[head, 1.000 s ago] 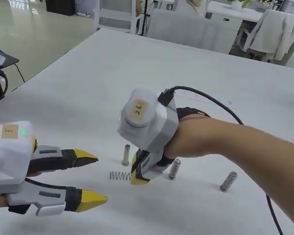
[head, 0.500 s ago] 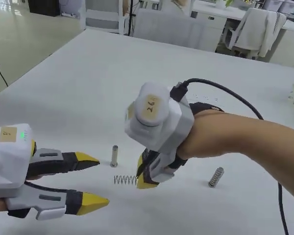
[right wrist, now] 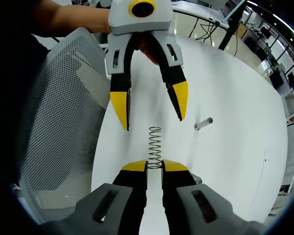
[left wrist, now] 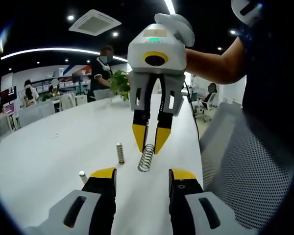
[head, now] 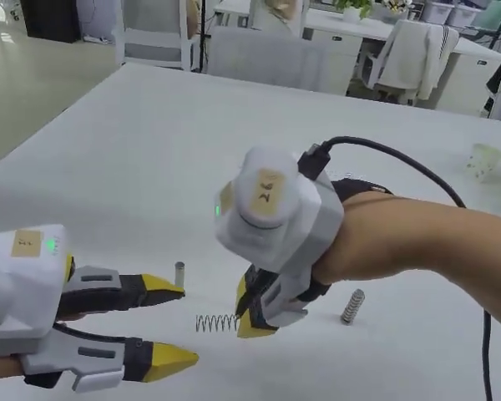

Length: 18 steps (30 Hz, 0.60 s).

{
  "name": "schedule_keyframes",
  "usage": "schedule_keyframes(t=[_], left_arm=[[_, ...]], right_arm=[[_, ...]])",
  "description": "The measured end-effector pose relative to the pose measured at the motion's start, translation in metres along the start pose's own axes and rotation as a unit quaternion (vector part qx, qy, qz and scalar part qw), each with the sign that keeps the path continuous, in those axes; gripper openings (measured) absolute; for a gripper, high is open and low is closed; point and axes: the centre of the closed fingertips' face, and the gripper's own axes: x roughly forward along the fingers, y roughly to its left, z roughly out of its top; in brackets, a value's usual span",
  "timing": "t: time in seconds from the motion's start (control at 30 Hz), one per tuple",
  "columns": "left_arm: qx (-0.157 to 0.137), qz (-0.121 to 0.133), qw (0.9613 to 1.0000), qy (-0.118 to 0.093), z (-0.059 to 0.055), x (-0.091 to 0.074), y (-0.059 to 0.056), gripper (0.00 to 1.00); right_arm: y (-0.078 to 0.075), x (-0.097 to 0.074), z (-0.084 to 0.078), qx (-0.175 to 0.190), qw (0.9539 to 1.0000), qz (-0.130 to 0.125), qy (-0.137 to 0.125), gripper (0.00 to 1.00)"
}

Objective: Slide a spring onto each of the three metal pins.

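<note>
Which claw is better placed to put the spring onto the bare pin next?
Probably the right. The right claw is shut on one end of the spring, with the bare pin close by; the left claw is open and empty.

Two grippers work over the counter: the left gripper (head: 186, 324) and the right gripper (head: 249, 319). Two springs can be counted: one loose spring (head: 216, 322) pinched between the right jaws, and one fitted spring (left wrist: 120, 153) beyond them. There are two pins: a bare pin (head: 180, 273) just beside the left jaws' tips, and a sleeved pin (head: 351, 307) wearing the fitted spring.
</note>
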Motion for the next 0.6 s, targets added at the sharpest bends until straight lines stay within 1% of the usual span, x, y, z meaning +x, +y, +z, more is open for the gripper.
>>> schedule_keyframes(t=[0.17,0.4,0.6], left_arm=[[0.008,-0.008,0.9999,-0.005,0.0059,0.0035,-0.0016,0.3],[0.014,-0.013,0.9998,-0.008,0.0083,0.0059,-0.0033,0.23],[0.017,-0.014,0.9997,-0.012,0.0088,0.0065,-0.0036,0.15]], right_arm=[[0.0015,-0.0025,0.0029,-0.003,1.0,-0.002,-0.003,0.08],[0.0015,-0.0061,0.0073,-0.011,0.9999,-0.005,-0.004,0.08],[0.0021,-0.0061,0.0094,-0.016,0.9999,-0.005,-0.002,0.08]])
